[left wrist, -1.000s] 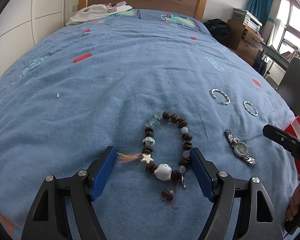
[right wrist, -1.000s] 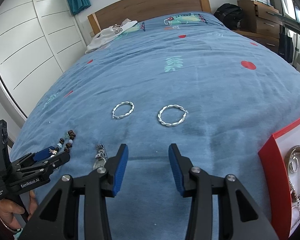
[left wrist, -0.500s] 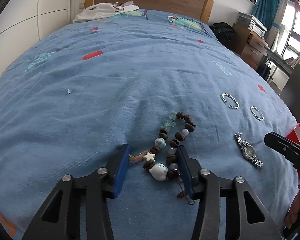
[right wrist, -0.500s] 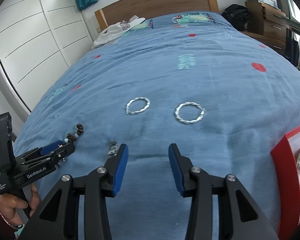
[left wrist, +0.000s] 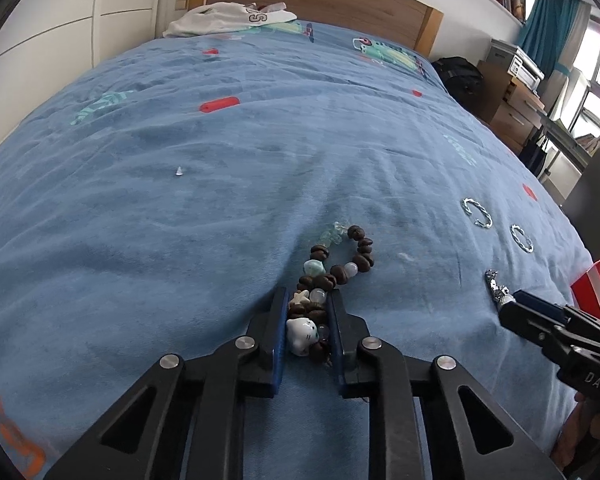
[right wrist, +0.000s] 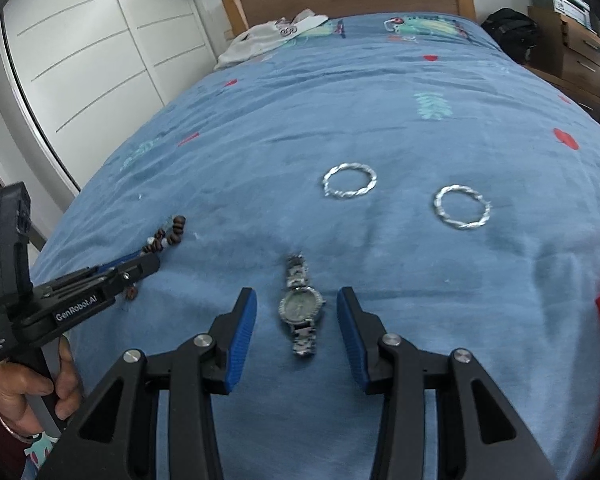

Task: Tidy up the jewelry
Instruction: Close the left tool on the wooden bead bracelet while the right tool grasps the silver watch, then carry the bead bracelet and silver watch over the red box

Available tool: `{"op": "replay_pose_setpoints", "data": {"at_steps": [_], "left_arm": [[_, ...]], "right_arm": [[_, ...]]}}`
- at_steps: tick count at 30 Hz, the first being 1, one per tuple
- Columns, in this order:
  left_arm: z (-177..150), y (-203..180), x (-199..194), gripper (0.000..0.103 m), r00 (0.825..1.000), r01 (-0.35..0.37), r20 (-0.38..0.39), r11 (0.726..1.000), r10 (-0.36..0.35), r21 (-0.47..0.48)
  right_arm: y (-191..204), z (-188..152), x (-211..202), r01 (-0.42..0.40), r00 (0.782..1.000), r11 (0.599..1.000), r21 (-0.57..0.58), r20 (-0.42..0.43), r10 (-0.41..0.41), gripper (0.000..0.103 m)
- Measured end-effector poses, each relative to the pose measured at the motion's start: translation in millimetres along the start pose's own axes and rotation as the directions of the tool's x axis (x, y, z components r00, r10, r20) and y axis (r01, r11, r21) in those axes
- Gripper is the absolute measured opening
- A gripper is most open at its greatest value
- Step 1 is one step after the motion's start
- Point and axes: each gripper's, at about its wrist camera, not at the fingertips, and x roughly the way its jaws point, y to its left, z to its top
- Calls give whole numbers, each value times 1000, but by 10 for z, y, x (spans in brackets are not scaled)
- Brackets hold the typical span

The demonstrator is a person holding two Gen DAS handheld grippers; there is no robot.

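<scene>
A bracelet (left wrist: 362,244) of brown, white and pale blue beads lies on the blue bedspread. My left gripper (left wrist: 307,296) is closing on its near end, and both blue pads press the white cat bead and the beads around it. The left gripper (right wrist: 140,266) also shows in the right wrist view. A silver watch (right wrist: 301,308) lies flat between the fingers of my right gripper (right wrist: 297,294), which stands open with clear gaps on both sides. Beyond it lie two twisted silver bangles (right wrist: 350,186) (right wrist: 462,212).
A red-edged tray (left wrist: 592,288) sits at the right edge of the bed. A white garment (left wrist: 228,20) lies by the wooden headboard. A tiny silver piece (left wrist: 178,171) rests on the bedspread at left. Drawers (left wrist: 516,108) and a black bag (left wrist: 458,74) stand beside the bed.
The left gripper's jaws have narrowed from wide apart onto the bracelet, bunching its beads together. The right gripper has moved left until the watch lies between its fingers.
</scene>
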Motion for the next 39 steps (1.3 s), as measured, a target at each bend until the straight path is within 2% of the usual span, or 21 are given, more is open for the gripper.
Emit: {"op": "replay_pose_setpoints", "data": {"at_steps": [8, 10, 17, 24, 27, 30, 34, 39], "left_arm": [[-14, 28, -46, 18, 1000, 0, 2, 1000, 0, -2], [-18, 32, -69, 18, 1000, -2, 1, 1000, 2, -2], [-50, -15, -230, 18, 1000, -22, -11, 1000, 22, 7], [-38, -255, -494, 18, 1000, -21, -1, 999, 21, 45], [-20, -437, -619, 18, 1000, -3, 9, 998, 3, 69], [6, -668, -737, 14, 999, 26, 18, 995, -28, 96], [52, -1068, -838, 14, 996, 75, 27, 987, -80, 145], [129, -1654, -864, 14, 985, 164, 21, 966, -172, 200]], "right_arm": [[50, 0, 78, 26, 999, 999, -26, -29, -27, 38], [47, 4, 93, 32, 999, 999, -26, -36, -33, 24], [50, -23, -24, 10, 999, 1000, -26, -32, -11, 24], [21, -114, -456, -6, 1000, 1000, 7, 12, 6, 24], [-66, -151, -770, 1, 999, 1000, 28, 48, -2, 24], [-165, -164, -1046, 16, 997, 999, 45, 80, -19, 24], [-414, -198, -1474, 45, 990, 996, 79, 131, -56, 24], [-873, -272, -1996, 111, 975, 986, 124, 178, -132, 24]]}}
